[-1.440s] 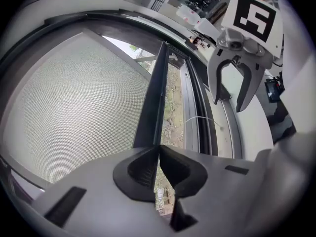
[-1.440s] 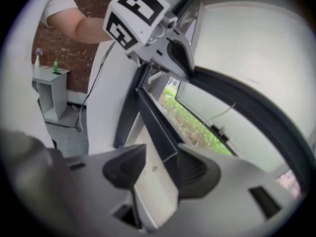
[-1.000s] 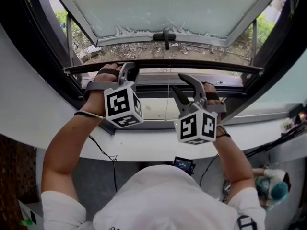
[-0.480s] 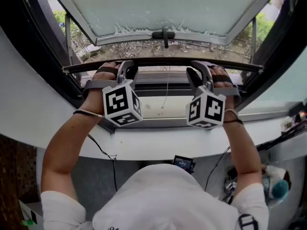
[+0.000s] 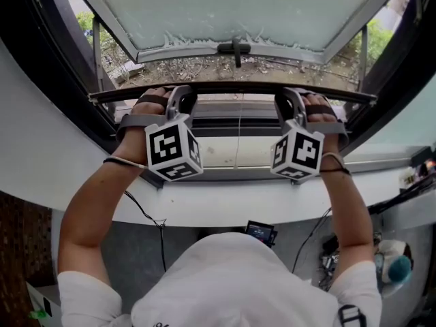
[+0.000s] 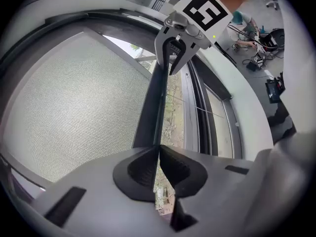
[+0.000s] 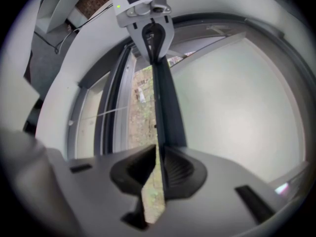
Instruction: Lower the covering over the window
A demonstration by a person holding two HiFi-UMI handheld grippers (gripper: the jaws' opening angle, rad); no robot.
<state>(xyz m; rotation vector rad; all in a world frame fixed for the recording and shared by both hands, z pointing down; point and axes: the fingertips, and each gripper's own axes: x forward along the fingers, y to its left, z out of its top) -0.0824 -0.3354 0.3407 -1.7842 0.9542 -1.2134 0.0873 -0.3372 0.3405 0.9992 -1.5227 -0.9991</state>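
Though half hidden overhead, left fingers (image 6: 140, 172) clamped on bar (image 6: 151, 107), right fingers (image 7: 180, 174) closing there.

Grey mesh window covering (image 6: 74, 107), its dark edge bar (image 5: 218, 86) level across the open window (image 5: 231, 12).

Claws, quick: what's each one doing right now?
Left claw: closed on the dark rail.
Right claw: closing on that rail, which sits between its jaws.
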